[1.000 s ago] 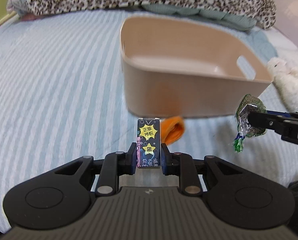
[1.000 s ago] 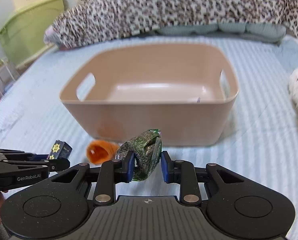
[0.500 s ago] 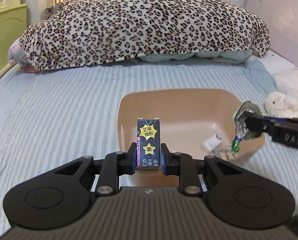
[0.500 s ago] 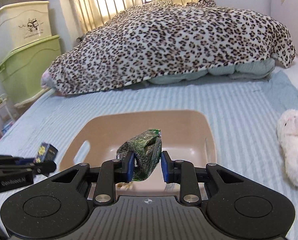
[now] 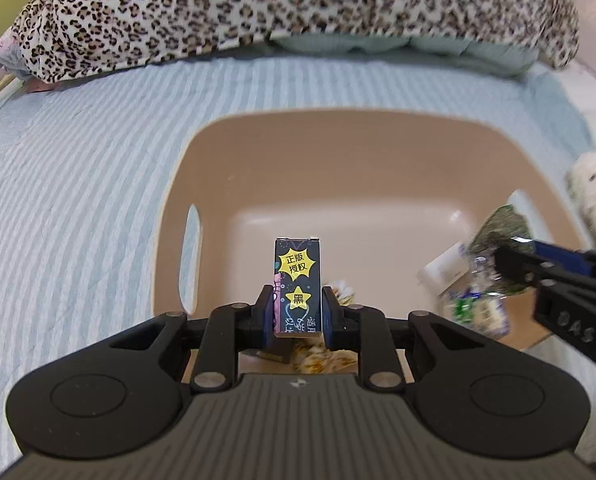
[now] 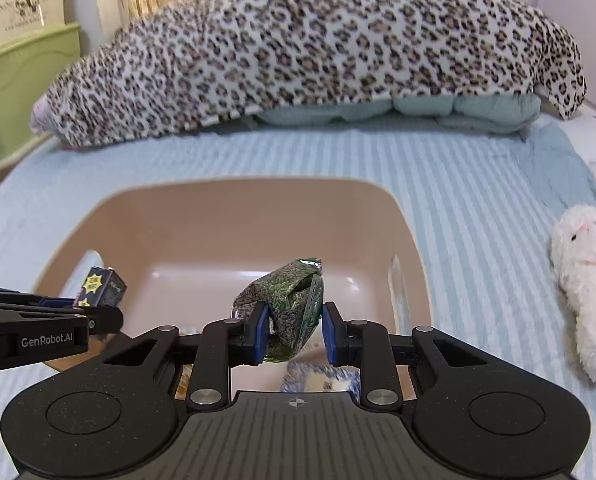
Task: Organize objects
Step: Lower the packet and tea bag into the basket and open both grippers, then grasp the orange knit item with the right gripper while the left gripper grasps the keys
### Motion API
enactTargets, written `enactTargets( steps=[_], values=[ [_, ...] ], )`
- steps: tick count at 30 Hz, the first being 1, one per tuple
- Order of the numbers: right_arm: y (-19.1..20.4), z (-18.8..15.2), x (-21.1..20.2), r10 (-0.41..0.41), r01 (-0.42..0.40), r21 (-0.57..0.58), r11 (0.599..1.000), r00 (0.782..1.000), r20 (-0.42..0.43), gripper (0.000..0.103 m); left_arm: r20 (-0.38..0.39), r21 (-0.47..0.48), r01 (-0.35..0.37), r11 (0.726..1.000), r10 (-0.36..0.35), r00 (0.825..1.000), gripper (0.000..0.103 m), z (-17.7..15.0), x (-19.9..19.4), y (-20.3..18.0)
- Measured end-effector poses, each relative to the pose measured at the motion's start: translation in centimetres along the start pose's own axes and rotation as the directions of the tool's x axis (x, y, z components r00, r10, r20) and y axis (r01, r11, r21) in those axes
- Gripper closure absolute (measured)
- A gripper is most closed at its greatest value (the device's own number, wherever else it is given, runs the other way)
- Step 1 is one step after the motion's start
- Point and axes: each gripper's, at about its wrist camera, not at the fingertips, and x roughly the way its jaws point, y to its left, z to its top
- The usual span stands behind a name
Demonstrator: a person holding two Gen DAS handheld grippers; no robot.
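A beige plastic bin sits on the striped bed; it also shows in the right wrist view. My left gripper is shut on a small dark box with yellow stars, held upright over the bin's near side. The box also shows in the right wrist view. My right gripper is shut on a crumpled green packet above the bin; the packet also shows in the left wrist view. Several small packets lie in the bin under the grippers.
A leopard-print blanket lies across the far end of the bed. A white plush toy lies right of the bin. A green cabinet stands at the far left. Striped bedding surrounds the bin.
Both grippers rose from the bed in front of the bin and moved forward over it, each still holding its object. The orange item in front of the bin is out of view.
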Motion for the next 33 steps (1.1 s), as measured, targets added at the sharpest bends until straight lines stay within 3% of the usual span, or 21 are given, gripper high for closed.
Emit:
enactTargets(
  steps=[4, 5, 7, 9, 11, 20, 33],
  values=[
    [-0.3, -0.8, 0.5, -0.005, 0.005, -0.005, 1.000, 0.999, -0.034, 0.075, -0.016, 0.004, 0.006, 1.000, -0.006, 1.000, 0.078, -0.3, 0.4, 0.4],
    [-0.3, -0.9, 0.3, -0.004, 0.004, -0.006, 1.000, 0.999, -0.032, 0.063, -0.013, 0.000, 0.013, 1.000, -0.013, 1.000, 0.078, -0.4, 0.1, 0.6],
    [-0.3, -0.9, -0.4, -0.002, 0.002, -0.004, 1.000, 1.000, -0.016, 0.058, 0.003, -0.011, 0.019, 1.000, -0.019, 1.000, 0.072, -0.3, -0.8, 0.9],
    [-0.3, -0.7, -1.3, 0.003, -0.003, -0.006, 1.000, 1.000, 0.003, 0.043, 0.022, -0.016, 0.024, 1.000, -0.024, 0.999, 0.041, -0.3, -2.0, 1.3],
    [-0.2, -0.5, -2.5, 0.013, -0.012, -0.010, 1.000, 1.000, 0.027, 0.034, 0.063, -0.014, 0.020, 1.000, -0.019, 0.998, 0.030, -0.4, -3.5, 1.8],
    [1.9, -1.8, -6.9, 0.064, -0.062, -0.043, 0.997, 0.996, 0.059, 0.015, 0.067, -0.001, 0.009, 1.000, -0.009, 0.998, 0.024, -3.6, -7.2, 4.7],
    [5.8, -6.8, -4.5, 0.113, -0.119, -0.071, 0.990, 0.991, -0.076, 0.014, -0.052, -0.015, -0.057, 0.998, 0.056, 0.997, 0.023, -8.6, -4.2, 8.1]
  ],
)
